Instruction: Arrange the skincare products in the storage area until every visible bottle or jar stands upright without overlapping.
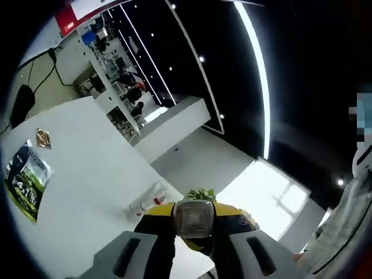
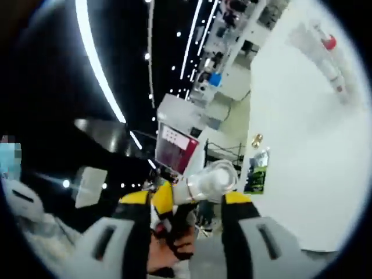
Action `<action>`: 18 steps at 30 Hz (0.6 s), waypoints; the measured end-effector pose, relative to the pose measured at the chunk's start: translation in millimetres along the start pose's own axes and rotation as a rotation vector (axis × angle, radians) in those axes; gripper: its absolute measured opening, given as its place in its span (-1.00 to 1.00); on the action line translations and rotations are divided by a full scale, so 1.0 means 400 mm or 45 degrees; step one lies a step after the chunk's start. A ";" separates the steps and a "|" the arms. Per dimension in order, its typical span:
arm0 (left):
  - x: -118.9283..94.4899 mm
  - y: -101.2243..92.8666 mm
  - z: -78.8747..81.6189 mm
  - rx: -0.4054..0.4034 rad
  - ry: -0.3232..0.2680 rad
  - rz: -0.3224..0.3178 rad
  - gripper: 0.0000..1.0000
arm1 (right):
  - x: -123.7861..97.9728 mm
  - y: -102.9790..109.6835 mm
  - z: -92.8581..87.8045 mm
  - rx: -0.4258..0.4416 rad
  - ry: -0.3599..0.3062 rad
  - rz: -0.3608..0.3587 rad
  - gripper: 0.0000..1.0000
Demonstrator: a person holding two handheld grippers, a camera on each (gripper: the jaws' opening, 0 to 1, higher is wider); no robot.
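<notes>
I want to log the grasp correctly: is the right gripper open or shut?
Shut on a clear bottle. In the right gripper view, the right gripper has its yellow-tipped jaws pressed against the bottle from both sides.

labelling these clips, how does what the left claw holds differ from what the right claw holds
The left claw grips a grey-capped container seen cap-end on, facing the camera; the right claw grips a clear plastic bottle lying crosswise between its jaws. The grey-capped container looks opaque and dark; the clear plastic bottle is see-through and pale. Both are clamped between yellow-tipped jaws, lifted above the white table.
</notes>
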State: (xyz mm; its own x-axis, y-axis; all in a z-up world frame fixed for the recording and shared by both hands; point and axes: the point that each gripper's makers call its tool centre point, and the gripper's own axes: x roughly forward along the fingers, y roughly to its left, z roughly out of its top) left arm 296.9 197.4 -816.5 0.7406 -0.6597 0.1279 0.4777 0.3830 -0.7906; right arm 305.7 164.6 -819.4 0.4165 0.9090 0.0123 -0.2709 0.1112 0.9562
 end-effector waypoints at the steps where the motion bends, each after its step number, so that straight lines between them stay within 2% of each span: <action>1: 0.001 -0.003 -0.007 0.028 0.010 0.005 -0.56 | -0.001 -0.008 0.006 0.023 -0.020 -0.007 -0.12; 4: 0.005 -0.013 -0.028 0.116 0.067 -0.012 -0.56 | -0.007 -0.019 0.004 0.031 -0.019 -0.025 -0.21; 6: 0.006 -0.022 -0.051 0.188 0.137 -0.025 -0.56 | -0.013 -0.034 0.019 0.091 -0.078 -0.060 -0.30; 8: 0.008 -0.029 -0.068 0.307 0.194 -0.037 -0.56 | -0.021 -0.041 0.026 0.107 -0.116 -0.074 -0.45; 9: 0.008 -0.030 -0.069 0.319 0.199 -0.038 -0.56 | -0.024 -0.042 0.027 0.112 -0.114 -0.076 -0.46; 11: 0.008 -0.039 -0.086 0.429 0.259 -0.050 -0.56 | -0.028 -0.046 0.036 0.171 -0.148 -0.063 -0.48; 15: 0.002 -0.041 -0.091 0.483 0.286 -0.048 -0.56 | -0.033 -0.041 0.027 0.201 -0.097 -0.026 -0.52; 18: -0.003 -0.038 -0.106 0.549 0.337 -0.043 -0.55 | -0.034 -0.024 0.032 0.144 -0.075 -0.003 -0.56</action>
State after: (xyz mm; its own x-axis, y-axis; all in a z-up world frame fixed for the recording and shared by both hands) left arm 268.7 164.8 -830.1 0.6029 -0.7962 -0.0510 0.6923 0.5538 -0.4626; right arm 313.9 146.0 -824.8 0.4683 0.8832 0.0237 -0.1716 0.0646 0.9830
